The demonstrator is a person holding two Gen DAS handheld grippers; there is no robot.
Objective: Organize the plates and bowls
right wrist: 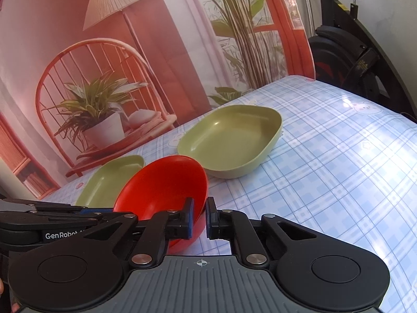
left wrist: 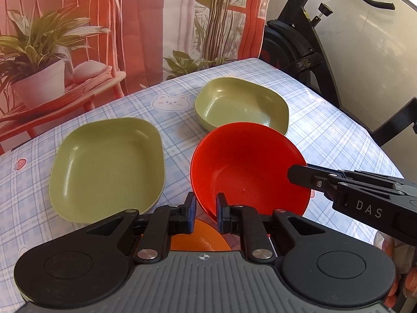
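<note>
"GenRobot" lettering (right wrist: 61,235), "DAS" lettering (left wrist: 368,208)

Bowl (left wrist: 250,167) betw. two dishes (left wrist: 106,167), on table (left wrist: 338,135).

Left gripper (left wrist: 206,204) clamped on bowl (left wrist: 247,167) rim, angled down; right gripper (right wrist: 200,215) pinching opposite rim.

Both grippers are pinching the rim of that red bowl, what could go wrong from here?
1. The round red plastic bowl hangs tilted, held only at its thin rim by the left gripper and right gripper; it could slip or twist.
2. An orange dish sits right underneath, so a drop would knock it.
3. Swinging it could bump the near green squarish plastic bowl.
</note>
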